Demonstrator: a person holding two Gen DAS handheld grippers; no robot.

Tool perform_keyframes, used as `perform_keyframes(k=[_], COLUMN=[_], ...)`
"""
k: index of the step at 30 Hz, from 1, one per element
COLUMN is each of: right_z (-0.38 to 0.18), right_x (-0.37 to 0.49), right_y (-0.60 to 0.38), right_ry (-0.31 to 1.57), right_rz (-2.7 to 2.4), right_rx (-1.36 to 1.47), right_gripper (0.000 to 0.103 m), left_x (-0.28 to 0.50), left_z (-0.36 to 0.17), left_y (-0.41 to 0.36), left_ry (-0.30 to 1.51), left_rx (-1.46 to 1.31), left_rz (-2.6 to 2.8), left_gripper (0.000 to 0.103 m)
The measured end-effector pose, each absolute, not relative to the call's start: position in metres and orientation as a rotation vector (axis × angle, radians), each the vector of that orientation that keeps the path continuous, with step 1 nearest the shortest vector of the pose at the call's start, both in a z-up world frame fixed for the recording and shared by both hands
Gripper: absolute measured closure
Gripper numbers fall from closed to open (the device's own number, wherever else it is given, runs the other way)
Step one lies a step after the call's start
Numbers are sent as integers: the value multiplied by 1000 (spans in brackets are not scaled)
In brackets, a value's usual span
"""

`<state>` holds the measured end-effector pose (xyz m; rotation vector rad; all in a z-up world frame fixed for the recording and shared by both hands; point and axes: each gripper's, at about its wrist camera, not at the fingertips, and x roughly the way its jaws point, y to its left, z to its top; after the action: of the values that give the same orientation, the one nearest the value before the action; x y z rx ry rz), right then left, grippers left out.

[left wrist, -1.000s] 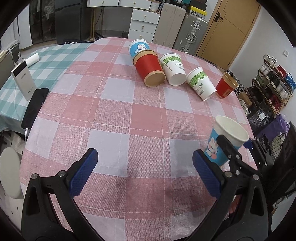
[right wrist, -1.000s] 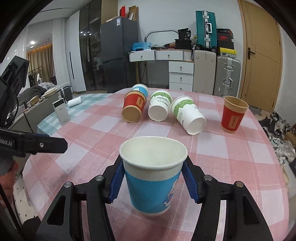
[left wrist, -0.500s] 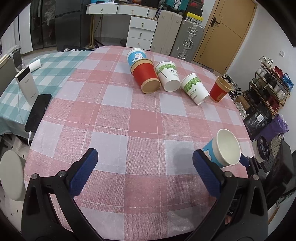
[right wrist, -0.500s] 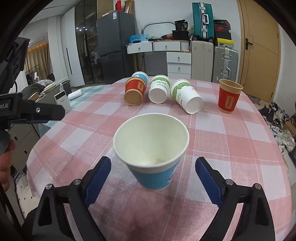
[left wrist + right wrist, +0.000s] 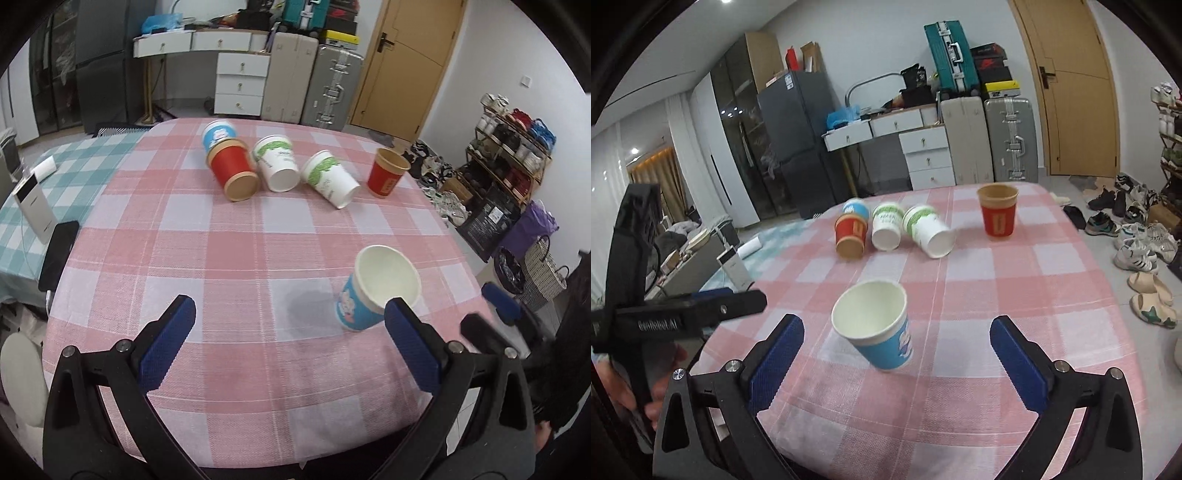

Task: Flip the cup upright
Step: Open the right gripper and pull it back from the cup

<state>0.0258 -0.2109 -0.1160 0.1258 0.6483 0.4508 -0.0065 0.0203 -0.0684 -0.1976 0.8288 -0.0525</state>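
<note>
A blue paper cup (image 5: 877, 326) with a white inside stands upright on the pink checked tablecloth (image 5: 979, 295), free of both grippers. It also shows in the left wrist view (image 5: 376, 290). My right gripper (image 5: 895, 354) is open and empty, pulled back, with the cup ahead between its fingers. My left gripper (image 5: 291, 343) is open and empty over the near table edge, with the cup just ahead of its right finger (image 5: 412, 343). A red cup (image 5: 386, 177) stands upright at the far right.
Several cups lie on their sides at the far end: a red one (image 5: 234, 171), a blue one (image 5: 218, 134), two white-and-green ones (image 5: 277, 162) (image 5: 328, 179). A phone (image 5: 59, 254) and power bank (image 5: 33, 205) sit left. The table edge drops off at right.
My right gripper opened, let go of the blue cup and drew back. The cup now stands alone. The left gripper pulled back and rose slightly.
</note>
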Motion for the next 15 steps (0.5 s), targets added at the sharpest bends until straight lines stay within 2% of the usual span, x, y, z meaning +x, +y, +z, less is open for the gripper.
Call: perform_keyframes(k=[15], right_z=[-63], right_x=[-7], right_y=[-229], right_ry=[570], right_rz=[492], right_rx=[128], right_gripper=[0], left_x=[-37], left_z=[-29], left_y=[-20], left_ry=[700], left_rx=[-84], left_rz=[-59], left_gripper=[1])
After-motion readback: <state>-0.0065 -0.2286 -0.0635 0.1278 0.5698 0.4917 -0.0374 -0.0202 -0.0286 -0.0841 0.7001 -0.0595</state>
